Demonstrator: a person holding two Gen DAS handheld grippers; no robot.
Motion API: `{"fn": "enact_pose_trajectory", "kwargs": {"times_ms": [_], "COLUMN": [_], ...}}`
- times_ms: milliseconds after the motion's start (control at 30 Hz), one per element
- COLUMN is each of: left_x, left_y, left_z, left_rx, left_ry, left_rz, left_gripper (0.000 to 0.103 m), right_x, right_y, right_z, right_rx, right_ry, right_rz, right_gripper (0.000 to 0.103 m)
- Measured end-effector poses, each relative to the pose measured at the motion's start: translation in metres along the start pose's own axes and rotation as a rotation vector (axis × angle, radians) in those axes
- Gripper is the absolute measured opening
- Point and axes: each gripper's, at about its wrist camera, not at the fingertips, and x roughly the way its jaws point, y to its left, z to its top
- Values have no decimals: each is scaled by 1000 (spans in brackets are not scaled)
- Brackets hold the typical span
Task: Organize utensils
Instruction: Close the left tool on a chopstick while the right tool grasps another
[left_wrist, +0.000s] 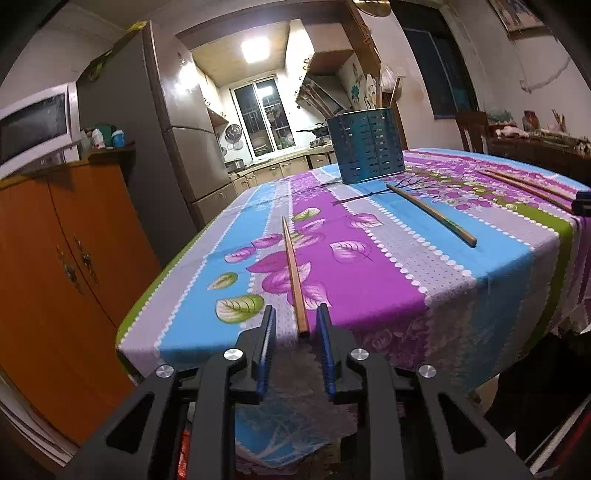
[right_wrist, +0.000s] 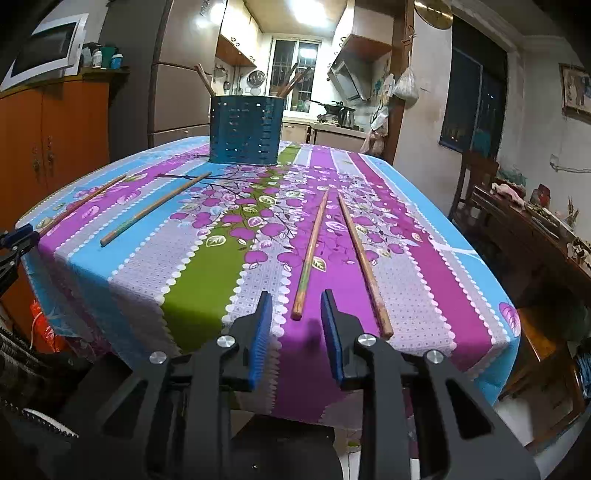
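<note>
— Left wrist view: the left tongs are spread at the near edge of the bench, one chopstick lying with its end between the fingers, untouched.

— And the right tongs?

— Spread too, empty, a chopstick ending just ahead of them and another beside it. The blue holder stands at the far end, sticks inside.

Chopsticks wooden, matt, grain worn. Holder at 12 o'clock: perforated metal, blue painted, dull sheen. Tablecloth printed, embossed dot texture, slight gloss. Gripper pads ribbed blue rubber-like; frames matt black plastic, shiny metal bolts. Cabinet glossy orange wood.
</note>
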Motion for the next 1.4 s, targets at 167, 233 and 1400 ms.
{"fn": "enact_pose_trajectory", "kwargs": {"times_ms": [167,233,1400], "left_x": [1,0,8], "left_y": [2,2,6], "left_z": [-1,-1,2], "left_rx": [-28,-36,-76], "left_ry": [-14,-20,-27], "left_rz": [-22,-31,-56], "left_gripper": [16,13,8], "right_x": [4,4,6], "right_y": [0,1,-5], "right_z": [-3,-3,-5], "right_rx": [9,11,103], "right_ry": [0,-4,-20], "right_rz": [-7,-10,40], "right_gripper": [23,23,5]}}
